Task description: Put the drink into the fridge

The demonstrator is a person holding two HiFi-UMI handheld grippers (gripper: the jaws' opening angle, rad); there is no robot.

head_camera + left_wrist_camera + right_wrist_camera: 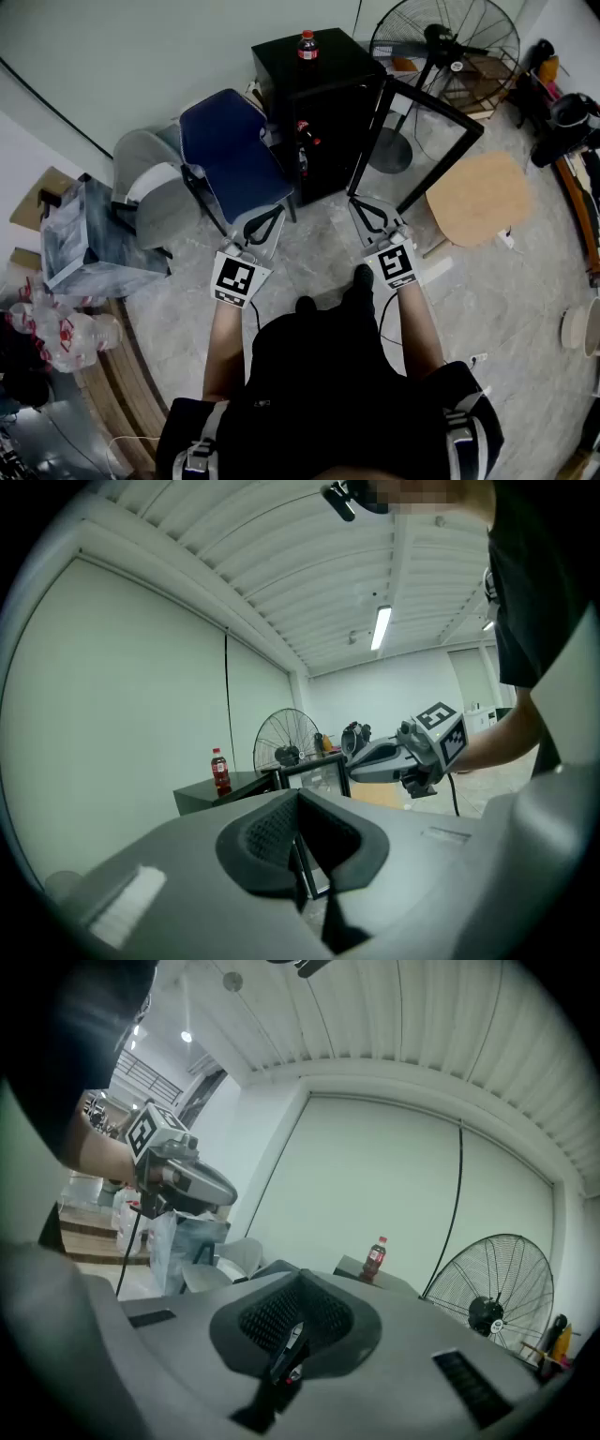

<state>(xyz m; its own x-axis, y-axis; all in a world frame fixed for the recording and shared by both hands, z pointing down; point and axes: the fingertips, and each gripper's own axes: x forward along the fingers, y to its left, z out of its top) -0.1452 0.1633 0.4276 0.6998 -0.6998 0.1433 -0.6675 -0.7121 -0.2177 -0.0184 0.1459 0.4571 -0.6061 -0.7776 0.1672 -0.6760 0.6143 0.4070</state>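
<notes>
Grey plastic, ribbed-padded, the left claw point(268, 217) and right claw point(364, 208) are each pressed together on nothing, side by side above the pale marbled floor point(319, 246). Far beyond them, about midway between the two, the red-capped dark cola bottle point(307, 45) stands upright on top of the boxy black fridge point(328, 103), whose glass-paned door point(419, 148) hangs open to the right; neither hand looks clearly nearer, I judge.
</notes>
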